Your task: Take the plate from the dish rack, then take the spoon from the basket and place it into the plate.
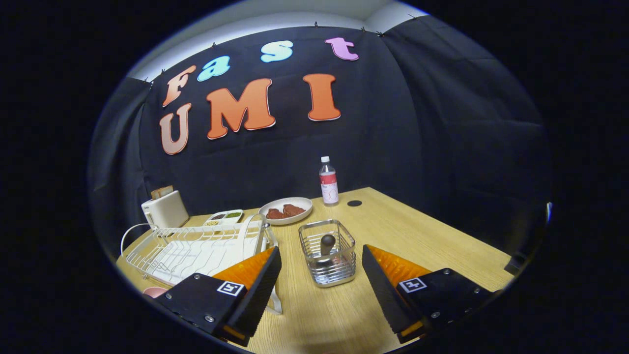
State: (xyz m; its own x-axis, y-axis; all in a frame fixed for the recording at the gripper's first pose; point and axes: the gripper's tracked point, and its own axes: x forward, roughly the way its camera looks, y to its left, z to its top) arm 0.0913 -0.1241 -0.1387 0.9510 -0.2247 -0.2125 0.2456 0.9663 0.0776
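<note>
On the wooden counter [393, 231], a wire basket [328, 258] stands just ahead of the tongs [322, 273], in line with the gap between their two fingers, and holds a spoon [327, 244] with its dark handle end up. The tongs are spread wide and grip nothing. A white dish rack [196, 248] lies beside the basket, behind one finger; beyond stand a plate of food [286, 210], a bottle [328, 181], a toaster [164, 209] and a small compartment tray [224, 217].

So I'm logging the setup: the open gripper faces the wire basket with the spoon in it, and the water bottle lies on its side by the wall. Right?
Not quite. In the gripper view the water bottle stands upright by the wall, not on its side. The rest holds: the gripper is open, facing the wire basket with the spoon in it.
</note>
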